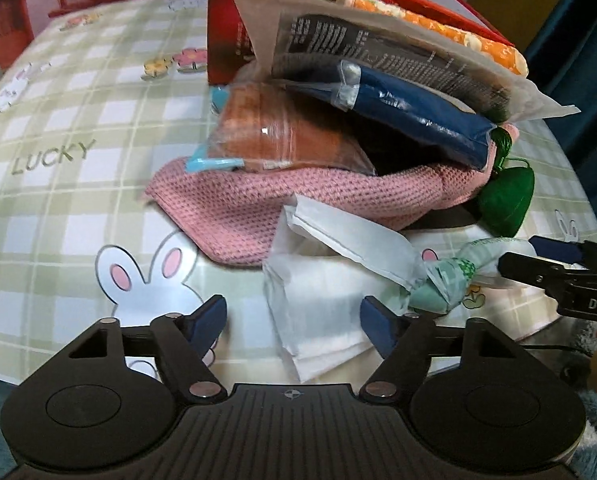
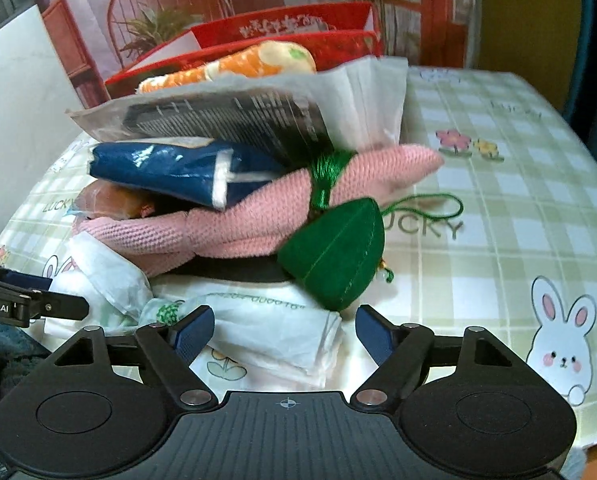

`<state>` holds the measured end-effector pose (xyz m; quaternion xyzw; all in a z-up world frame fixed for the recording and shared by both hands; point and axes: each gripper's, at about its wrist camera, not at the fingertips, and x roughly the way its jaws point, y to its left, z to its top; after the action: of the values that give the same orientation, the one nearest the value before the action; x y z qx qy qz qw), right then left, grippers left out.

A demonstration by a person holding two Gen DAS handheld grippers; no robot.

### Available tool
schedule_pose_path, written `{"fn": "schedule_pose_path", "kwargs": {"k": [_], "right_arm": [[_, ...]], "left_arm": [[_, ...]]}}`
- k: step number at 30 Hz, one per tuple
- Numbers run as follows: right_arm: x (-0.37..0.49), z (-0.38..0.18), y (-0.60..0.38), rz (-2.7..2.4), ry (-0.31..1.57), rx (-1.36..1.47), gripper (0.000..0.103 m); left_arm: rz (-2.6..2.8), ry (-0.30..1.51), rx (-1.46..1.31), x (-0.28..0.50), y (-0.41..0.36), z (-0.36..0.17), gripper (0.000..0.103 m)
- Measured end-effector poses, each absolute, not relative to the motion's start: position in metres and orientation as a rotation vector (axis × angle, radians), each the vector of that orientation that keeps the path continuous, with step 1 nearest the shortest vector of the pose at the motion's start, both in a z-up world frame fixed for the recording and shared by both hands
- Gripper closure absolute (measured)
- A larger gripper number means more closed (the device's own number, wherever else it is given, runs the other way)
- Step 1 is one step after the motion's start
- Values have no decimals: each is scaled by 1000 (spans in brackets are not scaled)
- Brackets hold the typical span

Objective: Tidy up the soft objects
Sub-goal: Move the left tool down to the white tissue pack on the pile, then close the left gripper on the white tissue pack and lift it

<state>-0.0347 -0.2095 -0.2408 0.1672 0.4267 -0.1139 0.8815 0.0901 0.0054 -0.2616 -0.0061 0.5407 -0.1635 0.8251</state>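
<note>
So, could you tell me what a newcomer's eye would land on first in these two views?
Most likely the untidy heap of soft things mid-table: a pink knitted cloth under a blue plastic-wrapped packet, with a red box behind. Next, the green leaf-shaped pouch hanging at the pile's right side. Nearest the cameras, the left gripper and right gripper straddle white folded tissues, jaws apart.

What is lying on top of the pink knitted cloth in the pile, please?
On the pink knitted cloth lie an orange packet and a blue packet, with a printed plastic bag above. A green cord wraps it. Deeper contents are hidden.
</note>
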Motion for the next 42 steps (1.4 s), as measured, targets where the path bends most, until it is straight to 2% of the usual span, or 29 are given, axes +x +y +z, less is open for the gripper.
{"fn": "schedule_pose_path", "kwargs": {"k": [4, 6, 9, 15, 22, 28, 30, 39, 42], "right_arm": [[-34, -247, -216, -236, 899, 398, 28], [-35, -249, -216, -230, 900, 414, 32], [-34, -250, -215, -215, 902, 426, 38], [-35, -249, -214, -202, 893, 431, 44], [-35, -259, -222, -213, 899, 489, 43], [-38, -253, -218, -200, 868, 473, 56], [-40, -249, -217, -194, 849, 460, 65], [-44, -227, -207, -157, 762, 383, 72], [-46, -220, -205, -156, 730, 368, 74]], "left_arm": [[-368, 1170, -50, 89, 8, -265, 37], [-378, 1161, -60, 89, 8, -265, 51], [-394, 1140, -52, 87, 6, -263, 62], [-396, 1133, -58, 87, 4, -261, 65], [-398, 1154, -94, 91, 13, -269, 64], [-398, 1099, -67, 85, 12, -258, 75], [-394, 1084, -75, 83, 14, -254, 78], [-408, 970, -65, 71, 17, -226, 78], [-406, 936, -65, 65, 15, -218, 84]]}}
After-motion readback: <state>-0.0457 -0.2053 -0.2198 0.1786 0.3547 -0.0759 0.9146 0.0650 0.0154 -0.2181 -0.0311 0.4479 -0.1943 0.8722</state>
